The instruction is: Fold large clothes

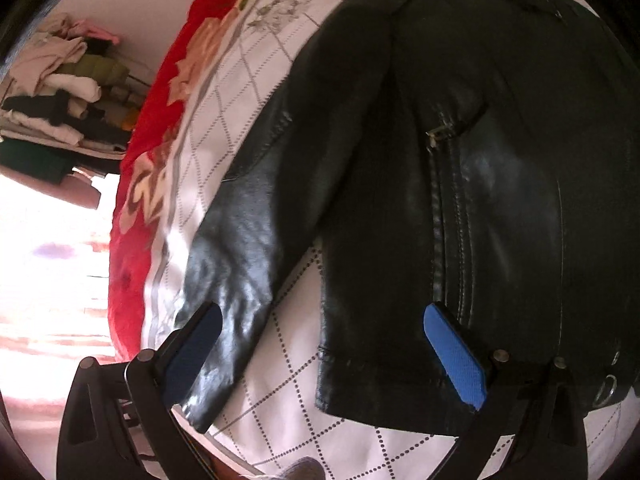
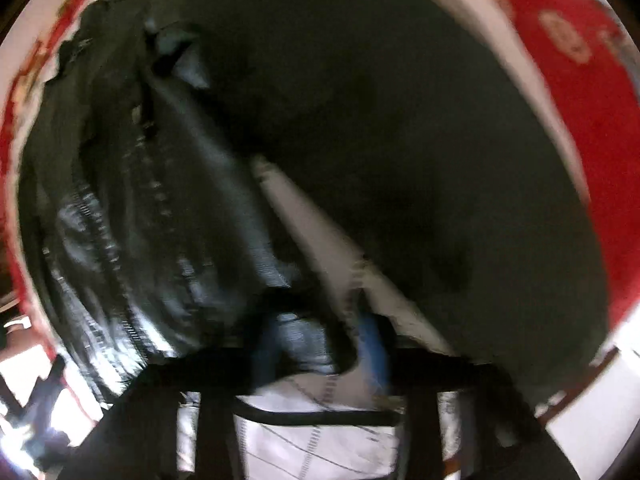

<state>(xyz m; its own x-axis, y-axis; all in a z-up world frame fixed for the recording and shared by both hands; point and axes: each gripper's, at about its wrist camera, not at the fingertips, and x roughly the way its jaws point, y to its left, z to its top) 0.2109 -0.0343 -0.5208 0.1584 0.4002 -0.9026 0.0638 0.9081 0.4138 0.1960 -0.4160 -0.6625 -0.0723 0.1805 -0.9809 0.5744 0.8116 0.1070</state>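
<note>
A black leather jacket [image 1: 460,160] lies spread on a white quilted bedspread [image 1: 288,360], front zip up, its left sleeve [image 1: 240,248] angled out toward the bed's edge. My left gripper [image 1: 320,344] is open wide just above the jacket's hem, one blue pad [image 1: 452,352] over the hem corner, the other by the sleeve cuff. In the blurred right wrist view the jacket [image 2: 280,120] fills the frame. My right gripper [image 2: 320,344] is nearly shut on a fold of the jacket's hem [image 2: 308,348].
A red floral blanket [image 1: 148,160] borders the bedspread on the left; it also shows in the right wrist view [image 2: 580,100]. A heap of folded clothes [image 1: 64,100] sits beyond the bed at far left. Bright light washes out the lower left.
</note>
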